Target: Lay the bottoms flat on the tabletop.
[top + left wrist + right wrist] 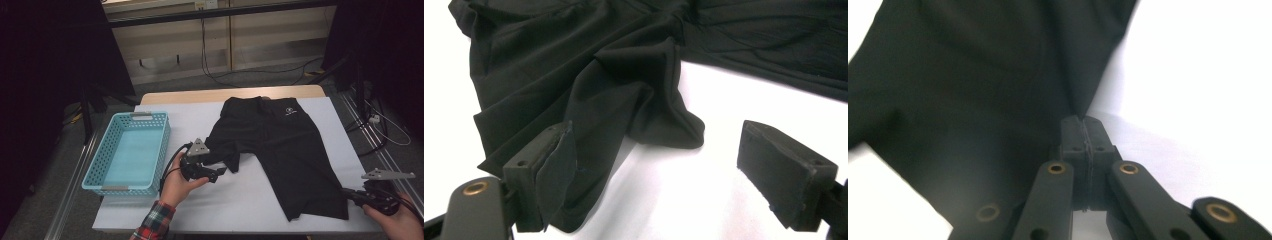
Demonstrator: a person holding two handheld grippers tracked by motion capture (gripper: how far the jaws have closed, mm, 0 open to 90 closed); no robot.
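Note:
Black shorts (pixel 280 145) lie spread on the white table cover (pixel 240 200), waistband at the far side. My left gripper (pixel 220 172) rests by the bunched left leg of the shorts (pixel 624 85). The left gripper (pixel 664 170) stands open, and a fold of the fabric drapes against the inner face of one pad (pixel 549 170) while the other pad (pixel 784 175) is bare. My right gripper (pixel 347 194) is at the near right corner of the other leg. In the right gripper view its jaws are pressed together, and the right gripper (pixel 1083 127) pinches the pointed corner of the shorts (pixel 973 90).
A light blue plastic basket (pixel 162 150) stands at the table's left side, with nothing in it. White cover (pixel 210 210) shows in front of the shorts. Cables trail on the floor behind the table, and dark stands rise at both sides.

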